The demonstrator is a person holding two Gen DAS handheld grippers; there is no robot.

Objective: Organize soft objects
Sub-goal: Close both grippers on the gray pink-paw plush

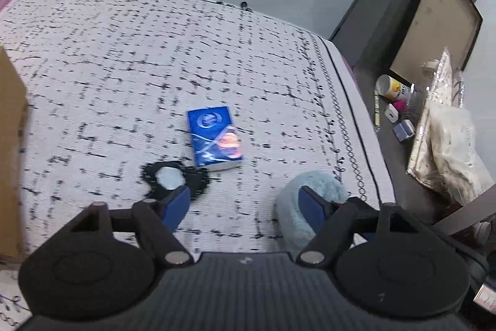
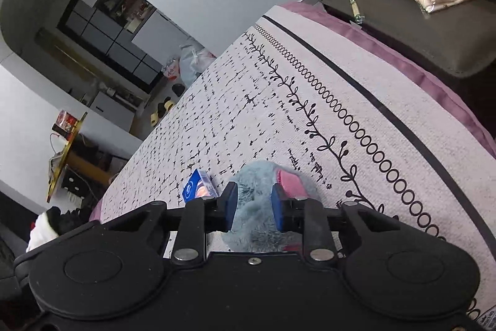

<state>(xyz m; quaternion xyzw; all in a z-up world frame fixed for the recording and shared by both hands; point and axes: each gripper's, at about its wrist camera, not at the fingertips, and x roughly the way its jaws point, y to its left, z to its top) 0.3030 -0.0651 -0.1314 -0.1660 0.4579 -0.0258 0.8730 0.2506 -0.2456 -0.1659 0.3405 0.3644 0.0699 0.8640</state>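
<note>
Plush toy (image 2: 257, 200), blue with a pink patch, lies near the bed's patterned edge, pinched between the blue pads of the right gripper (image 2: 254, 205), which tilts down over it with jaws narrow. Left gripper (image 1: 248, 207) points down at the bed with jaws wide and nothing between them; its right pad overlaps the toy (image 1: 310, 200). Ahead lie a black-edged pad (image 1: 173, 179) and a blue tissue pack (image 1: 215, 137). Bedspread (image 1: 124, 67) is white with black dashes; a cluttered dark table (image 2: 418, 30) stands beside it.
</note>
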